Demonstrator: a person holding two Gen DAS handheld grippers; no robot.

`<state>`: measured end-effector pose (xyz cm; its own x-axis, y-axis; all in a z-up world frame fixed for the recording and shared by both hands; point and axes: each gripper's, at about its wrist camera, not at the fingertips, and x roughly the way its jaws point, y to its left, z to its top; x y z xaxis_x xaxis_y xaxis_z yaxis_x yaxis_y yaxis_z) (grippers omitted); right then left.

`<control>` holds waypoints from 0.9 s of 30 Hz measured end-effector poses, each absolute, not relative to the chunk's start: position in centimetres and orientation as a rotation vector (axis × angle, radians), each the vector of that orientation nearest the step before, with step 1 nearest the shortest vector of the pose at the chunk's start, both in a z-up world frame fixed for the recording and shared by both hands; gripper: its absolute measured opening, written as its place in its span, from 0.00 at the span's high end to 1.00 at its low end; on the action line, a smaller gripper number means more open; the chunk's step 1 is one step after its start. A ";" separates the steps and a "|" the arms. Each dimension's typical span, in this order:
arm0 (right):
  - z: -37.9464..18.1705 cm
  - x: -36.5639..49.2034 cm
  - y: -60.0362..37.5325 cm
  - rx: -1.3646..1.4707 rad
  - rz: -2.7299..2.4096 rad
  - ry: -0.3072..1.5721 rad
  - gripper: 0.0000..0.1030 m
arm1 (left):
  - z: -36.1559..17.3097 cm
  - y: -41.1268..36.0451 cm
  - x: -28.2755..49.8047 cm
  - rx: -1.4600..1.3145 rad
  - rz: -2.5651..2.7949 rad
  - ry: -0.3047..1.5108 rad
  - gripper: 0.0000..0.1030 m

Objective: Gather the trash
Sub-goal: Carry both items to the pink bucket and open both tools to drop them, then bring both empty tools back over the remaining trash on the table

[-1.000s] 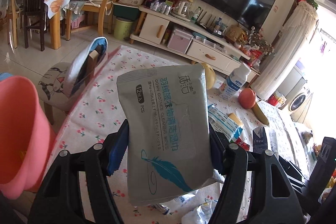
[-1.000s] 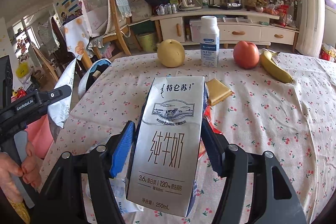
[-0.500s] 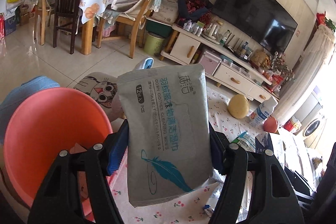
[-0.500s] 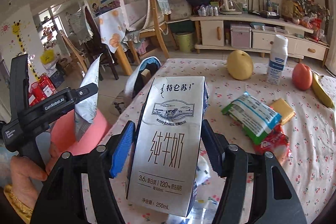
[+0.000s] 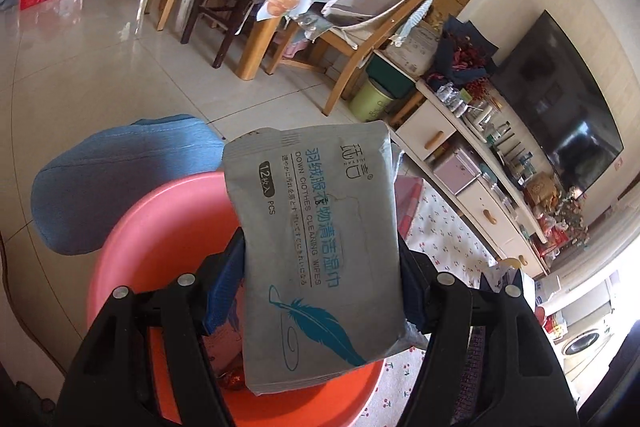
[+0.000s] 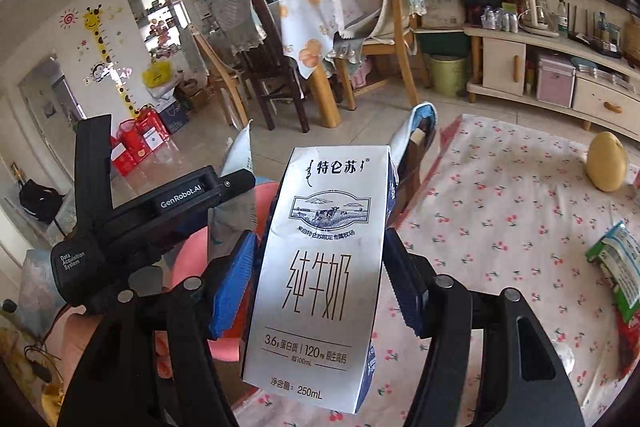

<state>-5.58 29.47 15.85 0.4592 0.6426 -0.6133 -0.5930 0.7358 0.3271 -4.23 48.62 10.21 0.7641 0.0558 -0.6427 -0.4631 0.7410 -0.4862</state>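
Note:
My left gripper [image 5: 316, 291] is shut on a grey wet-wipes packet [image 5: 316, 239] with a teal feather print, held directly above the open pink bin [image 5: 160, 239]. A few scraps lie in the bin's bottom. My right gripper [image 6: 320, 287] is shut on a silver-white 250 mL milk carton [image 6: 320, 267], held over the table's left edge. In the right wrist view the left gripper's body [image 6: 132, 223] shows at left with the packet [image 6: 240, 163] over the pink bin [image 6: 192, 259].
The cherry-print table [image 6: 500, 211] carries a yellow pear [image 6: 606, 167] and a green snack wrapper [image 6: 620, 259]. A blue-padded chair [image 6: 416, 135] stands at the table's left end. Wooden chairs, a green bin [image 5: 370, 103] and a TV cabinet [image 5: 472, 179] stand beyond.
Both grippers swung left, away from the table. The left gripper carried the wipes packet from beside the bin to directly over its opening. The right gripper followed with the carton.

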 end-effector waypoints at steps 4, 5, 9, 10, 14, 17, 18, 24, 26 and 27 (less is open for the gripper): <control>15.1 -5.1 32.5 0.064 0.793 0.807 0.37 | 9.4 50.6 -4.4 -0.729 0.337 0.662 0.34; 14.9 -5.0 33.2 0.061 0.798 0.814 0.37 | 9.1 51.2 -4.6 -0.747 0.340 0.667 0.34; 13.5 -4.4 35.2 0.039 0.790 0.854 0.35 | 7.7 52.7 -4.4 -0.796 0.375 0.717 0.30; 13.0 -4.1 35.4 0.041 0.777 0.871 0.34 | 7.3 53.0 -4.3 -0.814 0.381 0.727 0.29; 12.5 -4.2 34.1 0.076 0.752 0.865 0.22 | 6.9 53.7 -4.6 -0.829 0.416 0.712 0.24; 13.1 -4.7 32.4 0.069 0.709 0.824 0.17 | 7.4 53.1 -4.9 -0.780 0.429 0.666 0.21; 13.3 -4.8 31.9 0.065 0.697 0.814 0.17 | 7.6 52.8 -4.8 -0.760 0.431 0.656 0.21; 13.7 -5.9 28.7 0.014 0.616 0.770 0.13 | 8.9 51.1 -5.1 -0.697 0.424 0.548 0.18; 13.6 -6.5 27.6 -0.009 0.598 0.750 0.12 | 9.6 50.4 -5.0 -0.678 0.412 0.498 0.14; 13.7 -6.8 27.1 -0.017 0.592 0.732 0.12 | 9.9 50.0 -5.1 -0.664 0.400 0.470 0.13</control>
<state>-6.81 27.06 13.66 0.5886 0.5024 -0.6334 -0.5138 0.8374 0.1867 -5.06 50.01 9.91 0.8221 0.2018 -0.5323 -0.4933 0.7194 -0.4891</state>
